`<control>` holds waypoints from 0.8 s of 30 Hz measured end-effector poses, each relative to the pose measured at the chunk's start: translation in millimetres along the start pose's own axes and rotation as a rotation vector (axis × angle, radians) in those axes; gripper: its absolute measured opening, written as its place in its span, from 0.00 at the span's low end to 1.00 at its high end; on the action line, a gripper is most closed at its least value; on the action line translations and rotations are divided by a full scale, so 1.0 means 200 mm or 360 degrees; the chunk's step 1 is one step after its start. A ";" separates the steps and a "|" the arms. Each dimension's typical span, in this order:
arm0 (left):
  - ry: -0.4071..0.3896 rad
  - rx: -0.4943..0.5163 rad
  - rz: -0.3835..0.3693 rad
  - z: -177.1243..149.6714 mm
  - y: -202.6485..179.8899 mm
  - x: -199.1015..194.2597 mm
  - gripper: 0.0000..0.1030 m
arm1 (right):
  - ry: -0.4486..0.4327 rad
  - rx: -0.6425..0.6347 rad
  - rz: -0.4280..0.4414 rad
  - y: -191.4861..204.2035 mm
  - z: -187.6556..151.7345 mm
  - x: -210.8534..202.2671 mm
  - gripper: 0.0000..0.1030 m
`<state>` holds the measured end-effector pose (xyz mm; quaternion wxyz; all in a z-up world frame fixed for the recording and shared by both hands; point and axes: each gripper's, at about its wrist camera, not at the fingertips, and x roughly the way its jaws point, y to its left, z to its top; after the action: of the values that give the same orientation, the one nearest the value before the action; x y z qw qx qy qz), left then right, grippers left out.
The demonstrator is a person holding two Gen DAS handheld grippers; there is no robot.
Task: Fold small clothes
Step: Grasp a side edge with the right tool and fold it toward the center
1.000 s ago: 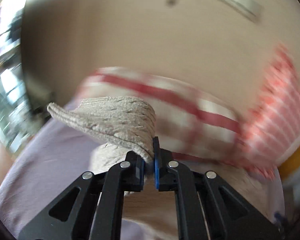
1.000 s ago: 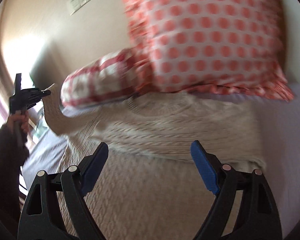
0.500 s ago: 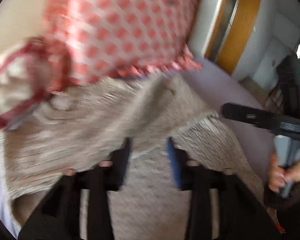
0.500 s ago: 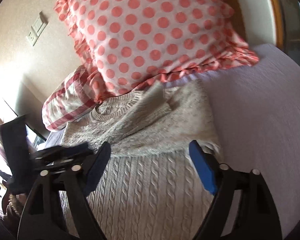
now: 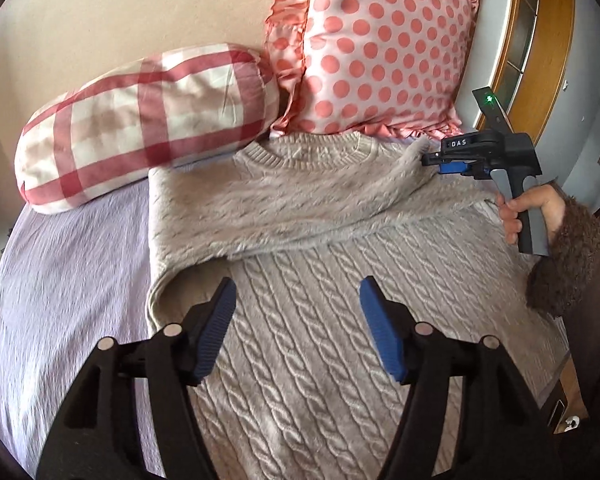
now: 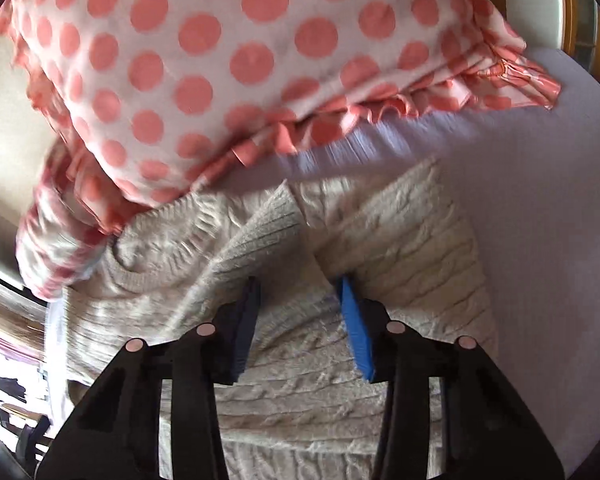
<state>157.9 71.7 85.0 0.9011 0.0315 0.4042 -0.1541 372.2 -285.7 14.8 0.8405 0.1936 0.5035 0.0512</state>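
A beige cable-knit sweater (image 5: 320, 320) lies flat on the lilac bed sheet (image 5: 68, 272), collar toward the pillows. Its left sleeve (image 5: 284, 208) is folded across the chest, the cuff ending near the right shoulder. My left gripper (image 5: 294, 304) is open and empty above the sweater's middle. My right gripper (image 5: 430, 160) shows in the left wrist view at the sleeve's cuff. In the right wrist view the right gripper (image 6: 298, 304) has its jaws partly closed, with the sleeve (image 6: 260, 232) between them; no grip shows.
A red checked bolster pillow (image 5: 148, 116) and a pink polka-dot pillow (image 5: 376, 48) lean on the beige wall behind the sweater. The polka-dot pillow (image 6: 240, 52) hangs close over the right gripper. A wooden door frame (image 5: 540, 40) stands at the far right.
My left gripper let go of the sleeve after carrying it across the chest, opened wide and drew back. My right gripper moved forward to the cuff and its jaws narrowed.
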 end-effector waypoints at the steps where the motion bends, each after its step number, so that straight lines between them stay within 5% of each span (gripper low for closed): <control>1: 0.0006 -0.0007 -0.0012 -0.01 0.01 0.00 0.64 | -0.0015 -0.0015 -0.0019 0.01 -0.01 0.00 0.36; 4: 0.0029 -0.0030 -0.0047 -0.01 0.01 0.04 0.64 | -0.0035 -0.0008 -0.0026 -0.01 -0.03 -0.01 0.10; 7: 0.0040 -0.0044 -0.0063 -0.02 0.01 0.05 0.64 | -0.0105 -0.0059 0.0058 0.00 -0.05 -0.10 0.09; 11: 0.0041 -0.0076 -0.0056 -0.05 0.05 0.04 0.66 | -0.0326 -0.0052 0.0162 -0.05 -0.08 -0.38 0.09; 13: 0.0047 -0.0096 -0.0054 -0.07 0.08 0.04 0.67 | -0.0381 -0.0031 0.0094 -0.09 -0.12 -0.45 0.09; 15: 0.0056 -0.0107 -0.0047 -0.08 0.09 0.04 0.67 | -0.0332 -0.0072 -0.0082 -0.13 -0.15 -0.42 0.09; 18: 0.0074 -0.0131 -0.0055 -0.10 0.11 0.04 0.67 | -0.0168 -0.0058 -0.0148 -0.16 -0.18 -0.33 0.11; 22: 0.0062 -0.0139 -0.0050 -0.12 0.12 -0.01 0.67 | -0.0331 -0.0145 -0.0160 -0.08 -0.18 -0.43 0.32; 24: 0.0056 -0.0152 -0.0058 -0.14 0.12 -0.02 0.67 | -0.0351 -0.0212 -0.0135 -0.05 -0.18 -0.43 0.34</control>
<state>143.0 101.5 68.4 0.8913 -0.0162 0.4274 -0.1506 297.6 -309.2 67.4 0.9031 0.1203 0.4114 0.0275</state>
